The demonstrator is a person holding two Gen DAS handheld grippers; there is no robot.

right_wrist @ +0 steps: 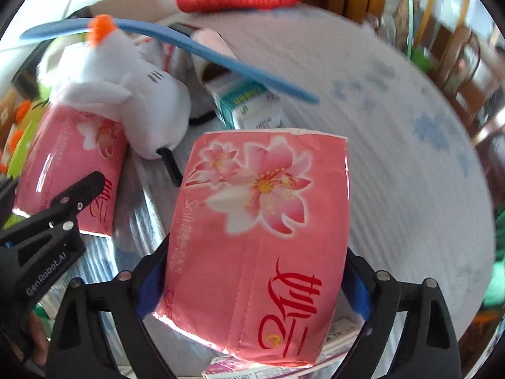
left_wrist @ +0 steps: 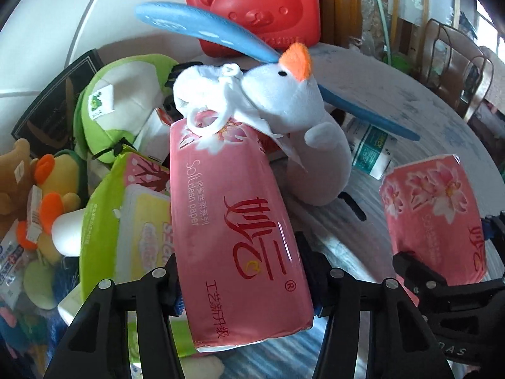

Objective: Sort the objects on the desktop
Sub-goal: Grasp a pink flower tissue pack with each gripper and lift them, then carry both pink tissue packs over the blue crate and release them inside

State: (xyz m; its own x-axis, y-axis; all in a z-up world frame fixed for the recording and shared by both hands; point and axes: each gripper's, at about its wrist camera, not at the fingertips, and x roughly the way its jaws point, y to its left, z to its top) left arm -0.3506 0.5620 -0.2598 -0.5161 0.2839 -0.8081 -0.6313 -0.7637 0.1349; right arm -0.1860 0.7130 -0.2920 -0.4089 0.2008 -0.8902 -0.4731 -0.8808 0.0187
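Gripping tissue packs, both claws (left_wrist: 243,271) (right_wrist: 252,284) | left view only: green plush (left_wrist: 104,110)

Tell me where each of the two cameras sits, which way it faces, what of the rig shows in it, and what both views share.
Left wrist: sits on the left gripper, looking forward along its fingers at the pink tissue pack it clamps, with the white plush bird and red bear case beyond; the right gripper shows at the right.
Right wrist: sits on the right gripper, facing a second tissue pack it clamps; the left gripper's finger shows at the left.
Shared: both packs, the bird, the blue fan and the teal box.
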